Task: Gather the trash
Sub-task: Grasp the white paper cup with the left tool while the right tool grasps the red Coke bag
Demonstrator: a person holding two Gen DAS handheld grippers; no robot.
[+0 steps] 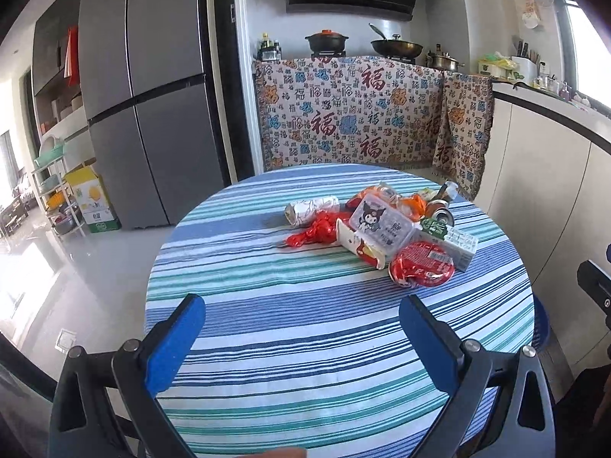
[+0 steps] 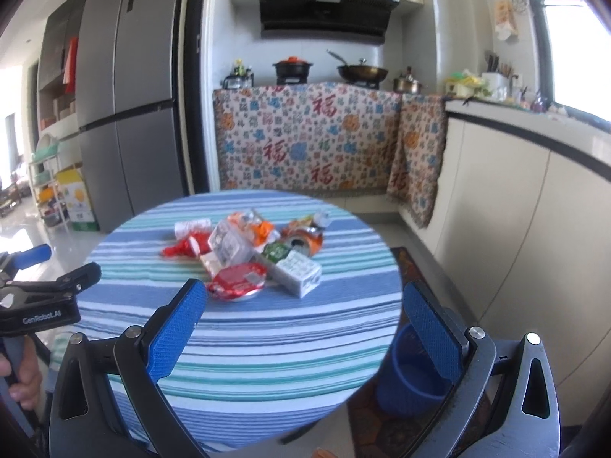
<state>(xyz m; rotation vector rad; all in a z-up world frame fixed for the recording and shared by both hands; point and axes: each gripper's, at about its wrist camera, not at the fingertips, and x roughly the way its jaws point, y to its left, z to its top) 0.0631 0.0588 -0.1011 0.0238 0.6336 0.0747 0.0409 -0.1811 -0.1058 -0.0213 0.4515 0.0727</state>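
A pile of trash lies on the round striped table (image 1: 267, 324): a red foil lid (image 1: 424, 263), a white drink carton (image 1: 460, 244), a clear plastic box (image 1: 382, 225), a red wrapper (image 1: 317, 233), a rolled paper wrapper (image 1: 311, 208) and an orange can (image 1: 439, 213). The pile also shows in the right wrist view, with the red lid (image 2: 236, 280), carton (image 2: 298, 273) and can (image 2: 303, 240). My left gripper (image 1: 301, 305) is open and empty, short of the pile. My right gripper (image 2: 301, 294) is open and empty above the table's (image 2: 229, 343) near side. A blue bin (image 2: 410, 374) stands on the floor right of the table.
A grey fridge (image 1: 145, 95) stands at the back left. A cloth-covered stove counter (image 1: 355, 114) with pots is behind the table. A white counter (image 2: 534, 191) runs along the right. A rack and a carton (image 1: 93, 200) stand by the fridge.
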